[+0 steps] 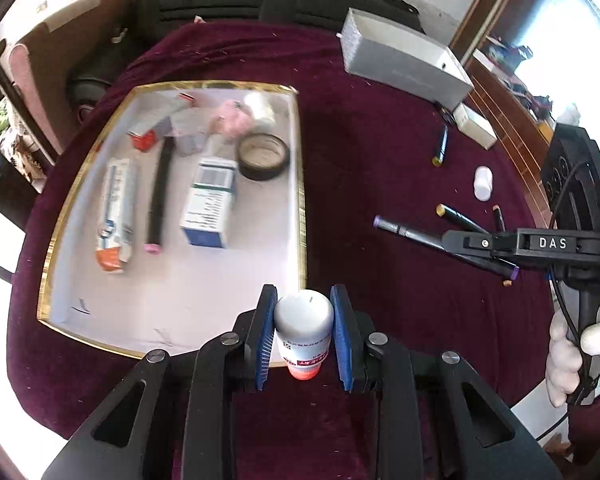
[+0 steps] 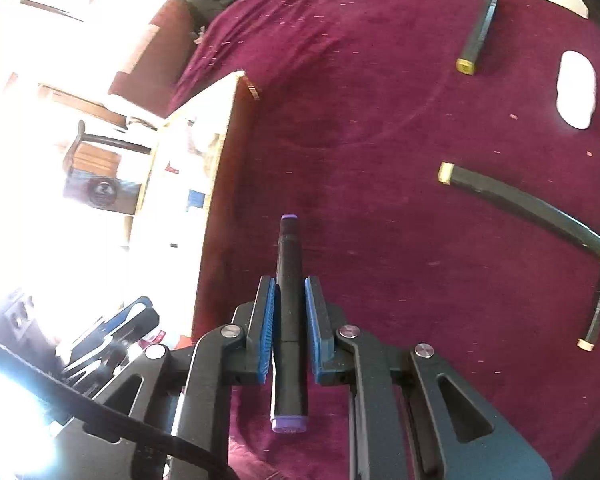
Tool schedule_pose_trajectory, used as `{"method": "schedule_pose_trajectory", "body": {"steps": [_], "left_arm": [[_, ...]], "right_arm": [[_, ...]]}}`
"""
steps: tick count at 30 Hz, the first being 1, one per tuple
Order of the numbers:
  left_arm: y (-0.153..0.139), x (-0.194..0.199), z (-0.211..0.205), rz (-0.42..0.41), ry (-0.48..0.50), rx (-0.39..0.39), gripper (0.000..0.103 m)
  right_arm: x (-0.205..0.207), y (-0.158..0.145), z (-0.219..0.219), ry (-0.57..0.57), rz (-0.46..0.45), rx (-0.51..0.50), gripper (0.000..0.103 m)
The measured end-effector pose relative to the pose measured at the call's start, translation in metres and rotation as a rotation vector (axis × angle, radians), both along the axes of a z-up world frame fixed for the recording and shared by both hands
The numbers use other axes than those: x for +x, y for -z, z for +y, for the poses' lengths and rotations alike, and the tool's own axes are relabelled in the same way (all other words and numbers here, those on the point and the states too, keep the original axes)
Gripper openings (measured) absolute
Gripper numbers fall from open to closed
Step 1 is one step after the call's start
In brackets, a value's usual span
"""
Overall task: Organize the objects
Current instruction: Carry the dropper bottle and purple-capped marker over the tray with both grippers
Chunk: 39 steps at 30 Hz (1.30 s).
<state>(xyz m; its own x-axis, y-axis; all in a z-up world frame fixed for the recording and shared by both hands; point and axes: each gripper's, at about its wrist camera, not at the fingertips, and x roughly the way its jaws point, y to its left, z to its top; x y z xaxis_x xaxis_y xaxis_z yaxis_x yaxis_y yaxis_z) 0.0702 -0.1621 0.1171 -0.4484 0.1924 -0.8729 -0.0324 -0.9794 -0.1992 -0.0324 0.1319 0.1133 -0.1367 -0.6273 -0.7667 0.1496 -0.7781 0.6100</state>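
The left gripper (image 1: pixel 304 332) pinches a small white plastic bottle with a red base (image 1: pixel 304 330) above the gold-rimmed white tray's (image 1: pixel 300 184) near edge. The right gripper (image 2: pixel 290 312) clamps a black purple-capped marker (image 2: pixel 289 320) above the maroon-clothed table (image 2: pixel 380 160).

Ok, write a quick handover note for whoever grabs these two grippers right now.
Left gripper: shut on a white bottle with an orange cap, held above the tray's near rim.
Right gripper: shut on a purple-capped marker, held over the cloth.
Done: boxes, a tape roll and a pink-capped marker lie in the tray.
Left: set down both held items, probably in the tray; then the three yellow-capped markers and the small white bottle on the cloth.
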Motion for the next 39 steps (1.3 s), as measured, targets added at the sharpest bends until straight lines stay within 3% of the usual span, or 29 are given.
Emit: {"method": "schedule_pose_trajectory", "body": {"steps": [2, 5, 9, 15, 19, 22, 27, 33, 39], "left_arm": [[-0.006, 0.002, -0.011, 0.013, -0.006, 0.005, 0.023], [-0.01, 0.005, -0.018, 0.023, -0.005, 0.021, 0.023], [-0.009, 0.004, -0.016, 0.022, 0.018, 0.048, 0.023], [-0.009, 0.007, -0.022, 0.025, 0.029, 0.075, 0.023], [-0.013, 0.008, -0.028, 0.034, 0.026, 0.068, 0.023], [-0.018, 0.008, -0.032, 0.049, 0.021, 0.057, 0.023], [-0.025, 0.006, -0.041, 0.067, 0.003, 0.032, 0.023], [-0.026, 0.004, -0.061, 0.07, -0.022, 0.017, 0.023], [-0.018, 0.0, -0.089, 0.07, -0.057, -0.018, 0.023]], "right_arm": [[-0.002, -0.004, -0.01, -0.009, 0.012, 0.017, 0.013], [0.004, -0.004, -0.032, -0.064, 0.092, 0.212, 0.014], [0.009, 0.021, -0.068, -0.136, 0.124, 0.382, 0.014], [0.015, 0.037, -0.103, -0.18, 0.159, 0.503, 0.015], [0.014, 0.034, -0.095, -0.136, 0.103, 0.416, 0.013], [0.014, 0.02, -0.08, -0.087, 0.061, 0.281, 0.013], [0.02, -0.023, -0.076, -0.06, 0.101, 0.133, 0.013], [0.027, -0.077, -0.106, -0.098, 0.235, 0.109, 0.013], [0.023, -0.096, -0.133, -0.159, 0.291, 0.111, 0.013]]}}
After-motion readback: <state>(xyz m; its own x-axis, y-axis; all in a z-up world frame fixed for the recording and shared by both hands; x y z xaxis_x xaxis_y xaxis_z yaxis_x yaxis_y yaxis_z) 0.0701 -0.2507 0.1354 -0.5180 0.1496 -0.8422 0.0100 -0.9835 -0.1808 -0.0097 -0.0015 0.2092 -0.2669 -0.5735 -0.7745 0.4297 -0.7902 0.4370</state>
